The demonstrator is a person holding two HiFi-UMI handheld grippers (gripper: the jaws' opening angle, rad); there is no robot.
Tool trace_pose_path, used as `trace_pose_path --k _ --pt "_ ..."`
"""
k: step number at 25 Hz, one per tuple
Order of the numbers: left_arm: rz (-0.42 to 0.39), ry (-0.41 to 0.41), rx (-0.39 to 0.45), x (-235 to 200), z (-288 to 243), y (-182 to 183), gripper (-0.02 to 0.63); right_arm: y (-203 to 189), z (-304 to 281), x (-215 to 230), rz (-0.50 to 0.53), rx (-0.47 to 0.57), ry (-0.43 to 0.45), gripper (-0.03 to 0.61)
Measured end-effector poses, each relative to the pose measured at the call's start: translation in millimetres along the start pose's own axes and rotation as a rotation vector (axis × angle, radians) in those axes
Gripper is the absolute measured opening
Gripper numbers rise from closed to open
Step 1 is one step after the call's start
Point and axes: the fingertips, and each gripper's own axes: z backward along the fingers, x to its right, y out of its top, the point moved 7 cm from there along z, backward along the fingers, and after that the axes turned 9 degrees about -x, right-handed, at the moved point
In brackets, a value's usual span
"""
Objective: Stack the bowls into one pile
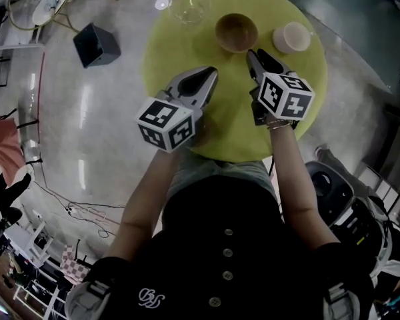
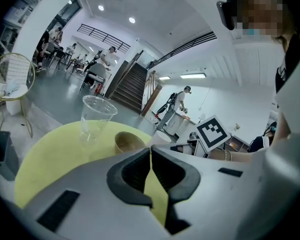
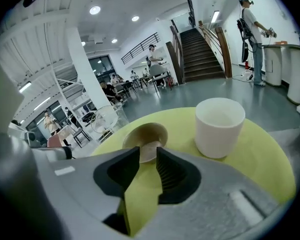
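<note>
Round yellow-green counter, seen from steeply above. Three vessels stand in a row along its far side, each apart from the next:
- a clear plastic bowl-like cup, farthest left, upright, near the edge
- a brown wooden bowl, in the middle, upright, empty
- a white, straight-sided ceramic bowl, on the right, upright

None is stacked on another yet.

Left hand-held gripper: over the near-middle of the counter, tips pointing toward the brown wooden bowl but well short of it. Its own view shows the two jaws together, tips touching, only bare yellow-green counter showing below them. Nothing is held.

Right hand-held gripper: tips just beside the near right rim of the brown wooden bowl. Its own view shows the jaws a little apart, with a narrow gap and the bowl's near rim showing just beyond the tips. The pads are not pressing on it; I cannot tell whether a tip touches the rim. The white ceramic bowl sits to the right of these jaws, clear of them.

A dark box-like thing stands on the grey floor to the left of the counter.
</note>
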Motion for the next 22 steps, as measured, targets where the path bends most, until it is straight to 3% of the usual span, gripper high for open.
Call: trace_pose_path --k 8,16,22 --pt "0.035 0.033 -0.016 -8.1 -24.6 -2.2 0.02 13.1 -27.6 26.8 -0.048 -0.015 0.003 0.061" --pt "0.064 0.051 -0.013 -11.6 -36.7 -4.2 0.02 16.9 -44.2 38.4 -0.087 -0.017 0.026 0.061" --pt "0.077 0.058 -0.007 -15.1 -34.7 -7.7 0.02 15.1 -51.3 40.7 -0.085 -0.012 -0.023 0.018"
